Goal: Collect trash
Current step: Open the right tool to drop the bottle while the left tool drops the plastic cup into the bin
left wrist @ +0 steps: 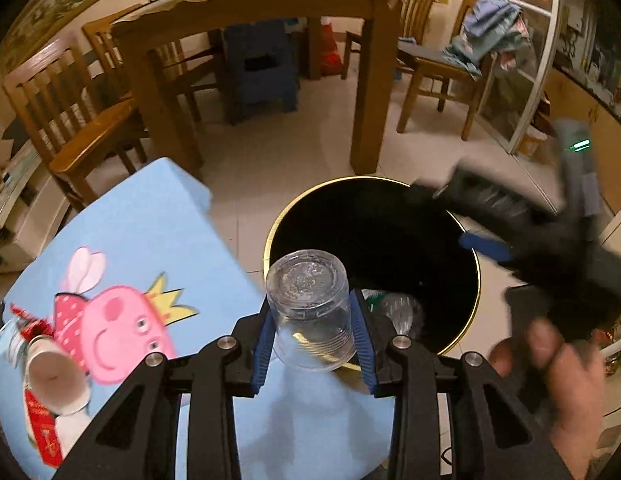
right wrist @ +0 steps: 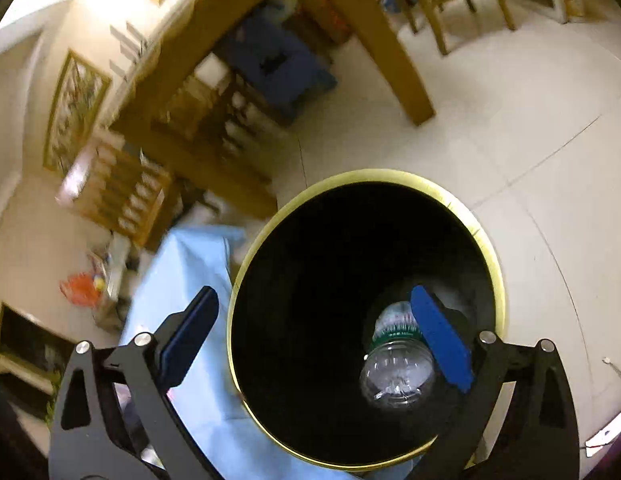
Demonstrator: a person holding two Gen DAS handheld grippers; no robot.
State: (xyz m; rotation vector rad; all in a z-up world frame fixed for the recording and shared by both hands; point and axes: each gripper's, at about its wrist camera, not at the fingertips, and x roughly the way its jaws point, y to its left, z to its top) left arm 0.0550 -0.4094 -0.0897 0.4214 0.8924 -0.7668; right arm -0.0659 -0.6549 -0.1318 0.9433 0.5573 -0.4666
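Left wrist view: the left gripper is clenched on a clear plastic cup, its blue pads pressing the cup's two sides; the cup is held base-forward, at the near rim of the black trash bin with a gold rim. The bin stands on the tiled floor just beside a table under a light-blue cartoon-pig cloth. On that cloth, at lower left, lie a white paper cup on its side and red wrappers. Deep inside the bin a clear plastic bottle shows just past the cup. At right, the right gripper hangs blurred over the bin's far side, a bare hand on its handle. A wooden dining table and chairs stand beyond. Right wrist view: the right gripper looks straight down into the bin, its jaws spread wide and gripping nothing. The plastic bottle, green-labelled, lies at the bin's bottom, partly behind the blue pad. The blue cloth adjoins the bin's left side.
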